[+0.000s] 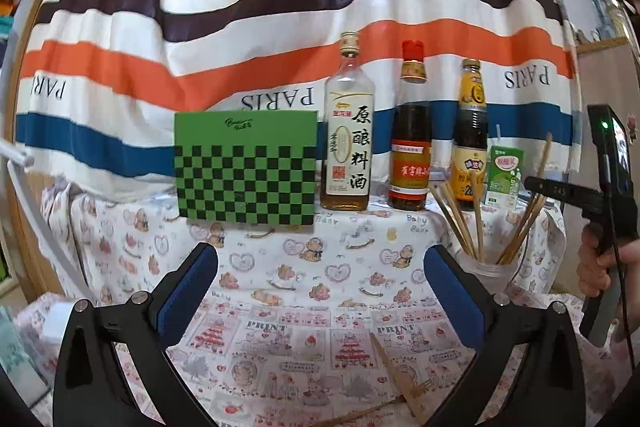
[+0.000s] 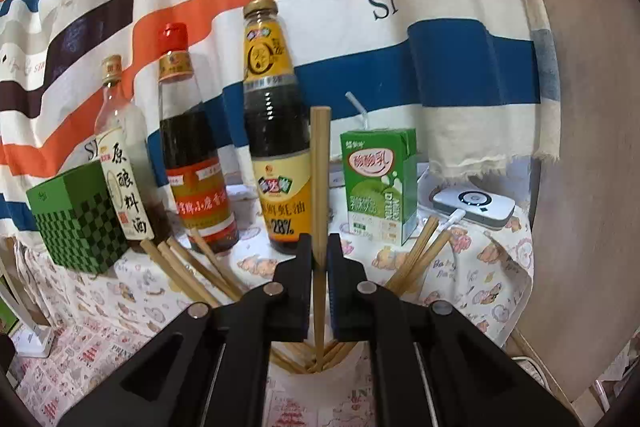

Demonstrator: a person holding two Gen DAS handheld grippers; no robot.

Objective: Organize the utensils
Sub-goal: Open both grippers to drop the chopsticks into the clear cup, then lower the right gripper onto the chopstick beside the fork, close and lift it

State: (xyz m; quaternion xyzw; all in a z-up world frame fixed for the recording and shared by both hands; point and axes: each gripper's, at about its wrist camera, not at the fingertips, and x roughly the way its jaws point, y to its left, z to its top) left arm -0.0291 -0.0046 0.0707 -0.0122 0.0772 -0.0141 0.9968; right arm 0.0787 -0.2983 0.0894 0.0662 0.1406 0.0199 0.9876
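— Right gripper (image 2: 320, 259)?
— Pinched one chopstick (image 2: 320, 187) upright over the cup (image 2: 316, 383), frame centre.
— Left gripper (image 1: 320, 267)?
— Spread wide above open tablecloth (image 1: 304, 267); fork (image 1: 404, 399) near bottom edge.
— Writing?
— "PARIS" on curtain (image 1: 280, 7).

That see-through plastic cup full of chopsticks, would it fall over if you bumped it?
Probably, fairly easily. The clear plastic cup looks thin and light, while the long wooden chopsticks lean far beyond its rim, likely making it top-heavy. The right gripper is lowering another chopstick in upright, which seems gentlest.
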